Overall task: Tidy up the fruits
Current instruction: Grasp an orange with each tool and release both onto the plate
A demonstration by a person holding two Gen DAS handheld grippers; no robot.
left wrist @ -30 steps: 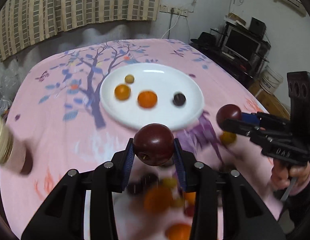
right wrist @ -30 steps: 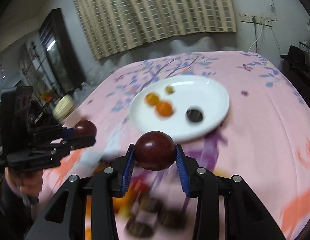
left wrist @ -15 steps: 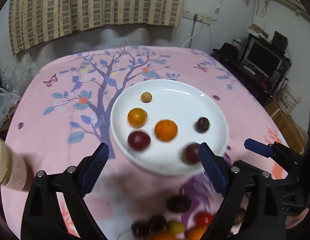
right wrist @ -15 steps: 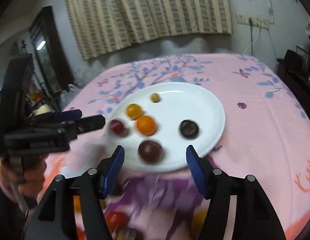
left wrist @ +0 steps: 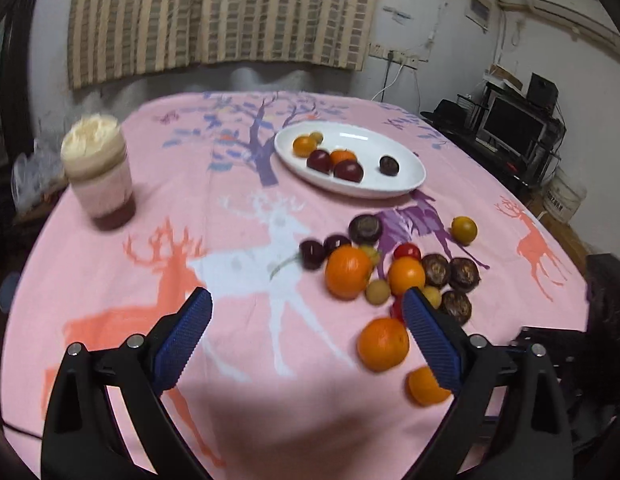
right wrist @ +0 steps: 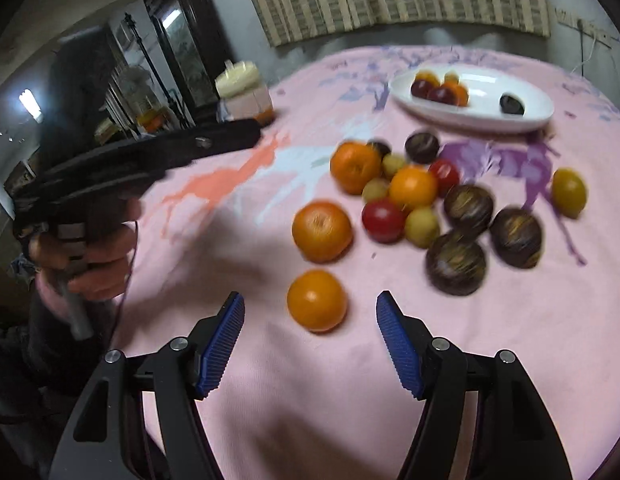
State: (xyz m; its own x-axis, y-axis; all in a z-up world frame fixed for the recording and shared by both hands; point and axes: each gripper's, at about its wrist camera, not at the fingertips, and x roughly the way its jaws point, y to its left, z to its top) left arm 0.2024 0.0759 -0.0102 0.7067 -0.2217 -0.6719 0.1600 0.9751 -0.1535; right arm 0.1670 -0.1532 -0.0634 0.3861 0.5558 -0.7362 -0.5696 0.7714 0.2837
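Right wrist view: right gripper (right wrist: pixel 310 344) spread wide, empty, an orange (right wrist: pixel 316 300) just ahead between its fingers. Left gripper (left wrist: pixel 308 340) released, fruit pile (left wrist: pixel 393 268) ahead-right.

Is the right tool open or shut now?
Open. The right tool has its blue pads wide apart and nothing between them; an orange lies just ahead.

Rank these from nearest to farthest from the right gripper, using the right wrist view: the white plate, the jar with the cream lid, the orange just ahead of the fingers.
1. Orange, just ahead of the right gripper.
2. Jar, far left.
3. White plate, far right.
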